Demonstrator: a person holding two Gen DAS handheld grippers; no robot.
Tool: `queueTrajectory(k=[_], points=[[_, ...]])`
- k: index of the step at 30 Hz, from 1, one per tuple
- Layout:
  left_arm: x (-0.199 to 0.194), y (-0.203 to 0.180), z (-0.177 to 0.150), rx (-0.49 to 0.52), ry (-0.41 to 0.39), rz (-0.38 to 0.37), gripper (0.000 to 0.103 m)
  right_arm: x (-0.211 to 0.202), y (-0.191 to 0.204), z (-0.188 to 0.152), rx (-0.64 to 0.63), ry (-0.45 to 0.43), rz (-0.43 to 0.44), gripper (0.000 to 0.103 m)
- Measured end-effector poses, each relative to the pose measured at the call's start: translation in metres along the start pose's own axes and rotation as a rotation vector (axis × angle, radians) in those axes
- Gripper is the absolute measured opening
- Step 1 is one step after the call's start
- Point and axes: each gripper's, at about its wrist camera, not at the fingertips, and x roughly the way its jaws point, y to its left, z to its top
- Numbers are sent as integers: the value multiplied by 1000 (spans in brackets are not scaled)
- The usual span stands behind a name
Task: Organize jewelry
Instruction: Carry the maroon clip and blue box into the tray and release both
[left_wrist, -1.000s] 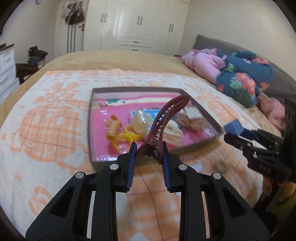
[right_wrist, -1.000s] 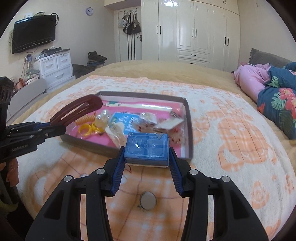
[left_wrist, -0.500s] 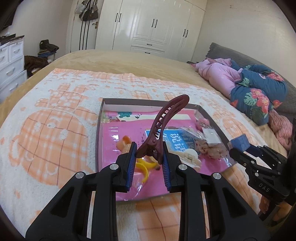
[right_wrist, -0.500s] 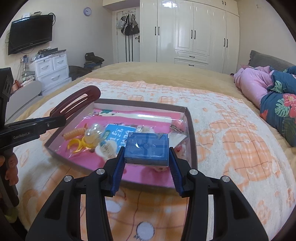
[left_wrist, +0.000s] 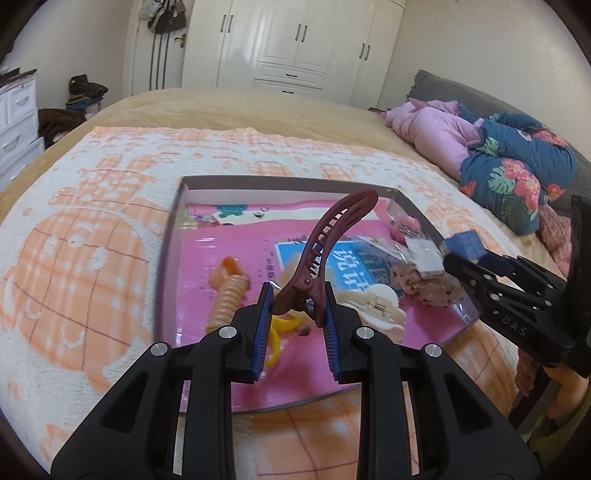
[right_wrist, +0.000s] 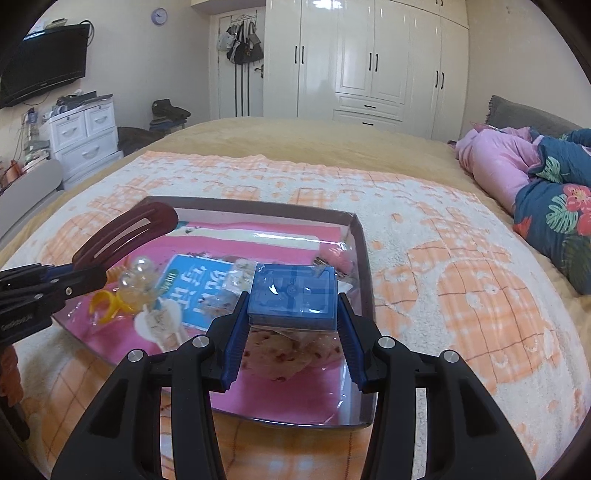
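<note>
Bed (right_wrist: 295, 136): tan cover with an orange-and-white towel (right_wrist: 424, 229) spread on top; soft footing, so the tray may tip or slide if pressed at one edge.
Tray (right_wrist: 364, 266): shallow, grey-walled and pink-floored, lying on the towel and already crowded with hair things. Anything dropped from height could bounce out over the low wall.
Left hand-held gripper (left_wrist: 297, 321): closed part-way on the hinge end of the maroon hair clip (left_wrist: 332, 236), over the near left part of the tray. The clip stands up and leans away.
Risk, clip: held only by its narrow sprung end, so it may pivot or spring free, landing on the spiral hair tie (left_wrist: 229, 295) and yellow ring (left_wrist: 275, 332) below.
Right hand-held gripper (right_wrist: 293, 325): pads set against both sides of the blue box (right_wrist: 293, 293), held level over the near right of the tray.
Risk, box: its glossy wrapped faces could slip, dropping it on the speckled pouch (right_wrist: 288, 350) beneath.
Risk, grippers: both work over one tray and stand near each other, so they could knock.
Writing, tray: blue card (right_wrist: 201, 280) with large white Chinese characters, partly covered and not readable in full.
Writing, grippers: "DAS" shows on the right tool's body in the left view; "GenRobot.AI" is faint on the left tool in the right view.
</note>
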Motion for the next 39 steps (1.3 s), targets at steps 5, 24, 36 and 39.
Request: queueTrajectory(k=[5,24,36,39], points=[[7,-14,-4,37,16,-18,18,5,-6,-10,8,24,-3,44],[20,-16,-9,43,43,-17,18,5,-7,-19,40,47,47,49],[12,-18,-8,45,29,-7,19,-19,-10,-26,74,23,69,60],[7,-18,-9,46,20,0,22,-31,-9,-30,72,8,70,64]])
